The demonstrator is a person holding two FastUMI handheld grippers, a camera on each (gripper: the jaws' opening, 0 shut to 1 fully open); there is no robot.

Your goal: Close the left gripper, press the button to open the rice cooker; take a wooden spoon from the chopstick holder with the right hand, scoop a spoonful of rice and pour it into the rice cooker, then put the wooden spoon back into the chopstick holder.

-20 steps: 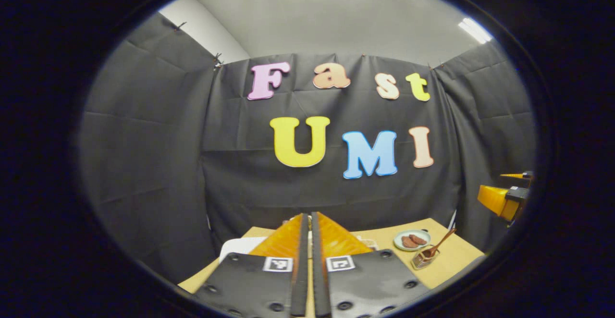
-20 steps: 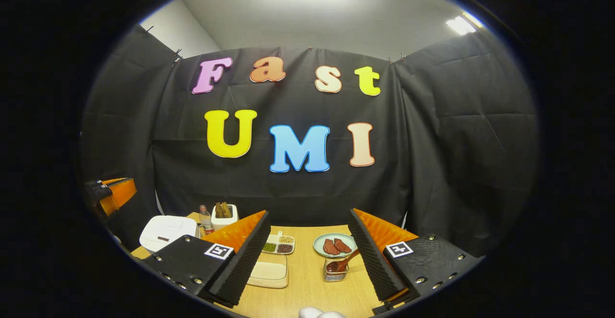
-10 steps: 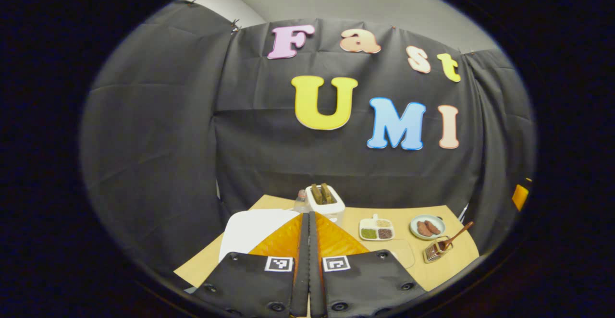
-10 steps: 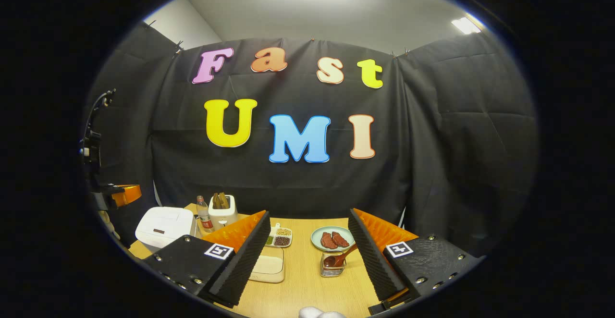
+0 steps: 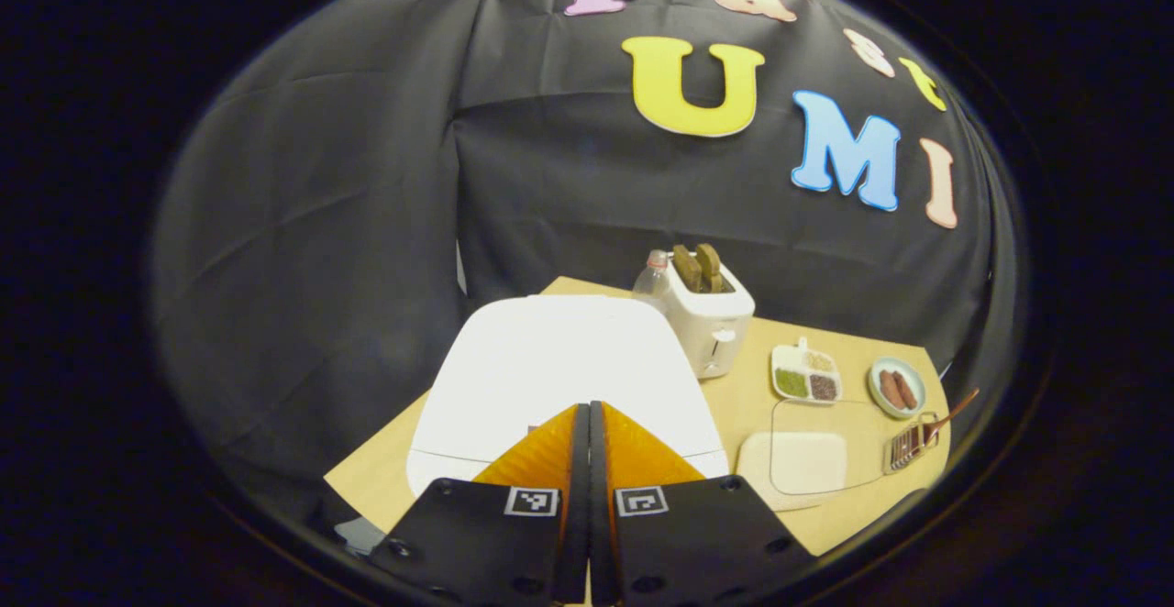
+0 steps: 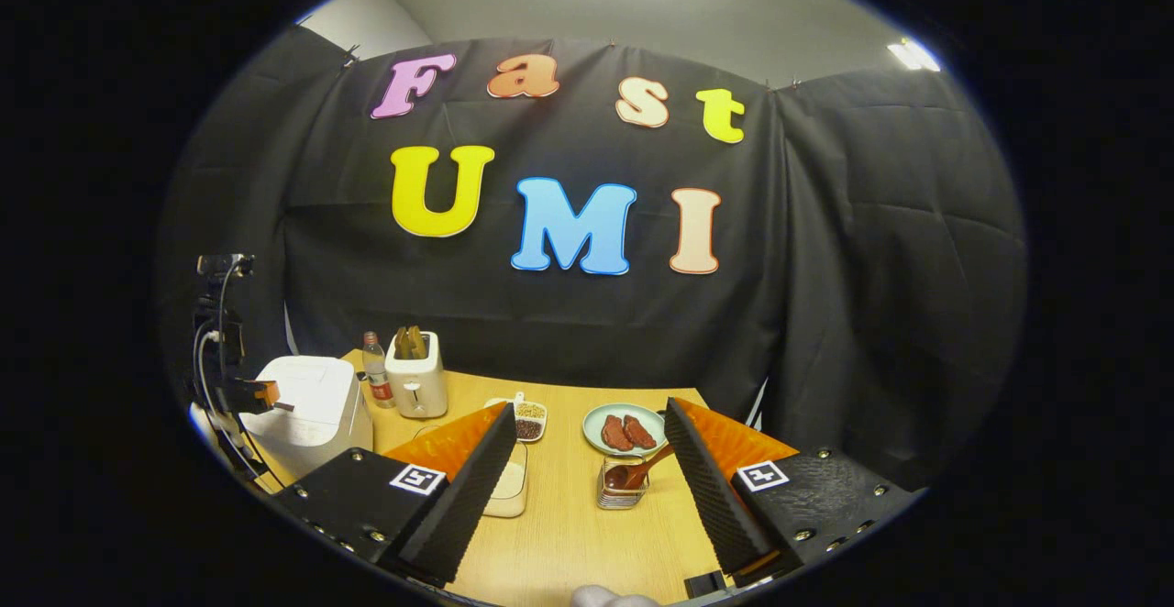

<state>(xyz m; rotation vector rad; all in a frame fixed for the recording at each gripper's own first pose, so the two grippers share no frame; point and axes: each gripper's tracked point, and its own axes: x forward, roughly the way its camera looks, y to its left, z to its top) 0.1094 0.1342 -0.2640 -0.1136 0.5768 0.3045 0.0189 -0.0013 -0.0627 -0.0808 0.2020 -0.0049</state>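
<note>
- Left gripper (image 5: 588, 424), clenched empty, hangs just above the rice cooker (image 5: 559, 364); its lid is down.
- Next: press the button.
- Right gripper (image 6: 587, 460) released; wooden spoon (image 6: 635, 473) just ahead.

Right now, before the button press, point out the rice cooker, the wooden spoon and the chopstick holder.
rice cooker (image 5: 559, 359), left gripper view, middle of its closed white lid.
wooden spoon (image 6: 627, 476), right gripper view, its bowl end.
chopstick holder (image 6: 620, 494), right gripper view, its front wall.

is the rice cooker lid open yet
No, the rice cooker has its white lid flat and shut, with the closed left gripper just above it.
</note>
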